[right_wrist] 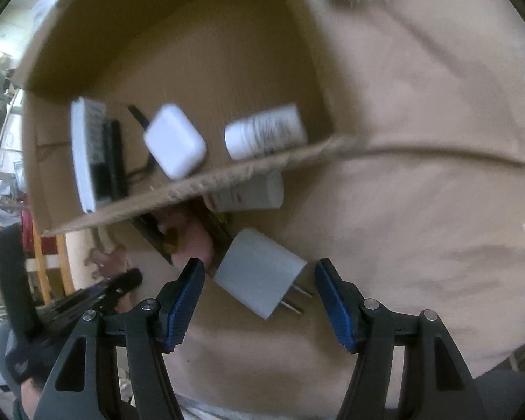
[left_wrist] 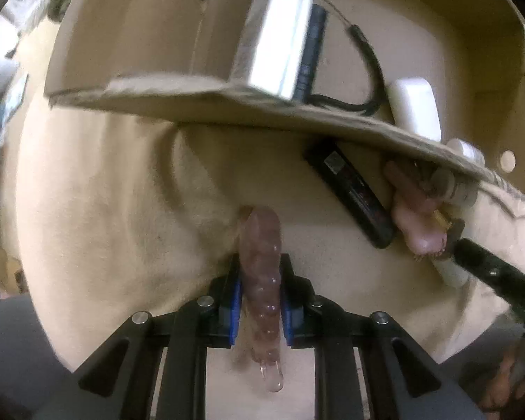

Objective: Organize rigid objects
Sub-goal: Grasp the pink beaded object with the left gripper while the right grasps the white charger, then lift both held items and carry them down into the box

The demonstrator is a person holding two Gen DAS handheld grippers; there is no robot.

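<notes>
My left gripper [left_wrist: 260,280] is shut on a translucent pink ridged plastic piece [left_wrist: 262,241] and holds it over the tan cloth. The same piece [right_wrist: 106,257] shows at the lower left of the right wrist view, in the left gripper [right_wrist: 122,281]. My right gripper [right_wrist: 259,267] stands open around a white wall plug [right_wrist: 259,273], which lies on the cloth with its two prongs toward the right finger. The pads do not touch the plug. An open cardboard box [right_wrist: 248,171] stands just beyond, with a white case [right_wrist: 175,140] and a white bottle [right_wrist: 266,133] inside.
Against the box's near wall [left_wrist: 227,105] lie a black remote [left_wrist: 350,192], a pink object [left_wrist: 409,217] and a second white bottle [right_wrist: 248,192]. Inside the box are also a flat white device [right_wrist: 84,154], a black stick [right_wrist: 117,161] and a black cable [left_wrist: 367,70].
</notes>
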